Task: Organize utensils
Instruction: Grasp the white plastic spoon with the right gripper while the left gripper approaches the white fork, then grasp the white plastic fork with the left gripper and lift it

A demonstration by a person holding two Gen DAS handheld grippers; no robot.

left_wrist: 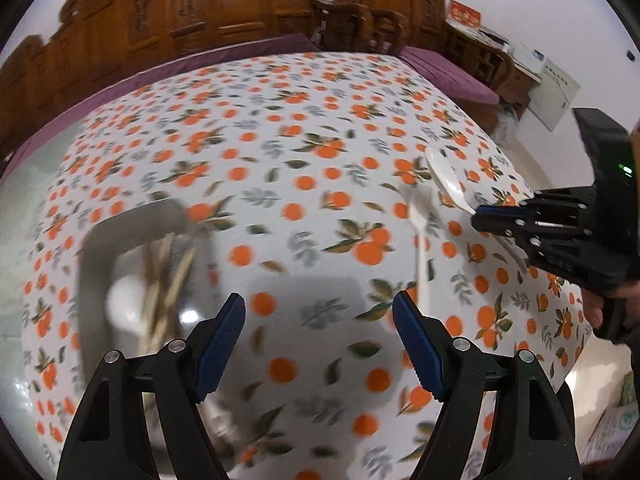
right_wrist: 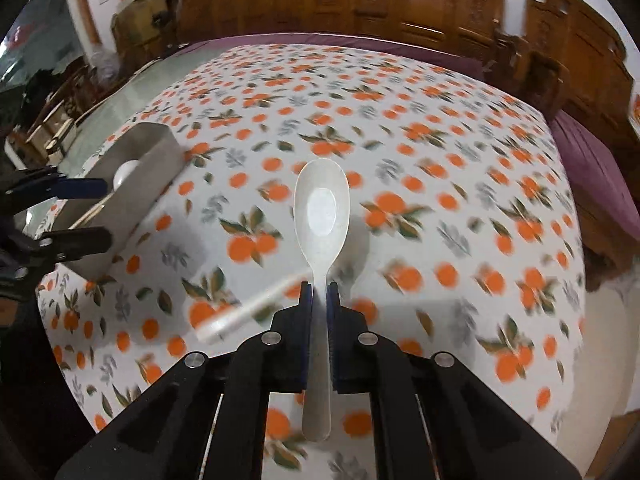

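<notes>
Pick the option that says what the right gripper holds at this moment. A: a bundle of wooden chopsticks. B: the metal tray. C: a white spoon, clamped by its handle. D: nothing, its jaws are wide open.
C: in the right wrist view the right gripper is shut on the handle of the white spoon, bowl pointing forward over the tablecloth, while the chopsticks lie in the metal tray.
</notes>
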